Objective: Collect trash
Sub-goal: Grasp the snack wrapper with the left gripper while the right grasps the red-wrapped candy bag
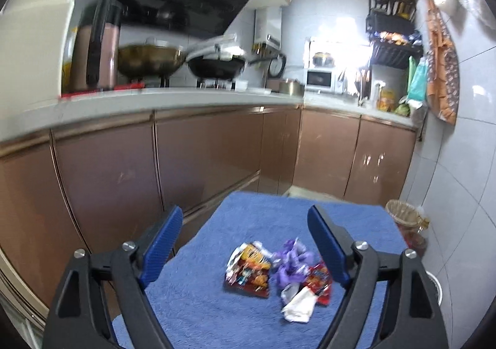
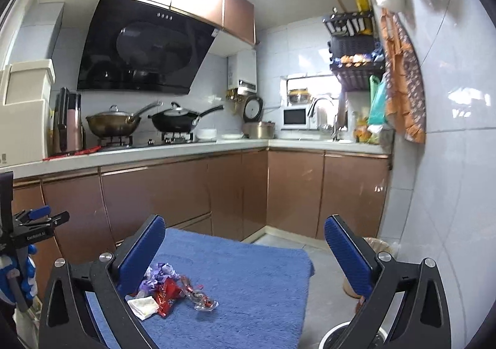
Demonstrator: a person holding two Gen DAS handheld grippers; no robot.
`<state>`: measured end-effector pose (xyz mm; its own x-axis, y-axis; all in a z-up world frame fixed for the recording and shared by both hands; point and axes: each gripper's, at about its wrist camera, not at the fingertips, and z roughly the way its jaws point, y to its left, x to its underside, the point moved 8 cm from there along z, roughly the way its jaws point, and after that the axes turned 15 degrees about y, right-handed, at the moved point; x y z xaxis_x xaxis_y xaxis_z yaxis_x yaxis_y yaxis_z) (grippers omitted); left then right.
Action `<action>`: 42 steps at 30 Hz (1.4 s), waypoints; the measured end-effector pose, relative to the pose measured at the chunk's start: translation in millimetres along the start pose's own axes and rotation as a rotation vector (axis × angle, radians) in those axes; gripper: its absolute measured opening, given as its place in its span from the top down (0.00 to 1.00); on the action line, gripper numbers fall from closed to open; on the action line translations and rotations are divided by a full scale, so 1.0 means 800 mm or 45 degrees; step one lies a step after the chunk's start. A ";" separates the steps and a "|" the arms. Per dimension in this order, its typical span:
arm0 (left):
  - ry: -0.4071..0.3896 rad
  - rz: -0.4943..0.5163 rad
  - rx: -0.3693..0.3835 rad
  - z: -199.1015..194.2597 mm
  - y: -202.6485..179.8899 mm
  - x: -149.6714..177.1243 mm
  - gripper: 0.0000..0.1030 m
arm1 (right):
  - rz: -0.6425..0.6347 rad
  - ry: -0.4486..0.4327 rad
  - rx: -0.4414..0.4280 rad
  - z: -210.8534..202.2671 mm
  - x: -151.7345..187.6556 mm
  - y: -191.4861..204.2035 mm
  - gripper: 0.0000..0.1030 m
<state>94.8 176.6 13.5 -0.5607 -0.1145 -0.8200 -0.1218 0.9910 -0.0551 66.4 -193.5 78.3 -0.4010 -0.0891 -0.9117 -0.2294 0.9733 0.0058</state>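
A small pile of trash lies on a table covered with a blue towel (image 1: 217, 311). In the pile are a red snack wrapper (image 1: 249, 271), a crumpled purple wrapper (image 1: 291, 262), a second red wrapper (image 1: 321, 280) and a white paper wad (image 1: 299, 305). My left gripper (image 1: 244, 214) is open above and short of the pile, with nothing between its blue pads. My right gripper (image 2: 245, 221) is open wide over the towel (image 2: 257, 280). From there the purple wrapper (image 2: 159, 273), red wrapper (image 2: 167, 294), white wad (image 2: 142, 307) and a clear wrapper (image 2: 203, 301) lie beside its left finger.
A woven wastebasket (image 1: 403, 215) (image 2: 376, 248) stands on the floor right of the table, by the tiled wall. A white bowl (image 2: 338, 333) sits on the floor nearer. Brown cabinets (image 1: 201, 156) and a counter with pans run behind. A gloved hand (image 2: 18, 271) shows at the left edge.
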 end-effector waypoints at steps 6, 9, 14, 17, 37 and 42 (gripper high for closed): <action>0.173 0.020 0.049 0.089 0.010 0.035 0.20 | -0.021 0.201 -0.079 0.091 0.024 0.003 0.00; 0.253 0.079 0.084 0.135 -0.002 0.050 0.20 | -0.024 0.299 -0.134 0.138 0.038 0.004 0.00; 0.397 0.168 0.122 0.210 -0.016 0.076 0.20 | -0.063 0.500 -0.217 0.225 0.076 0.016 0.00; 0.449 0.206 0.127 0.240 -0.020 0.086 0.20 | -0.088 0.597 -0.255 0.267 0.100 0.027 0.00; 0.581 0.268 0.213 0.315 -0.032 0.111 0.56 | -0.227 0.969 -0.438 0.428 0.202 0.087 0.33; 0.571 0.253 0.235 0.310 -0.035 0.110 0.62 | -0.226 1.013 -0.477 0.433 0.218 0.086 0.53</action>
<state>251.8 156.2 -198.0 -0.8589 0.0988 -0.5026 0.1463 0.9877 -0.0558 287.9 -68.8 -222.8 -0.7964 -0.4874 -0.3580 -0.5649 0.8109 0.1527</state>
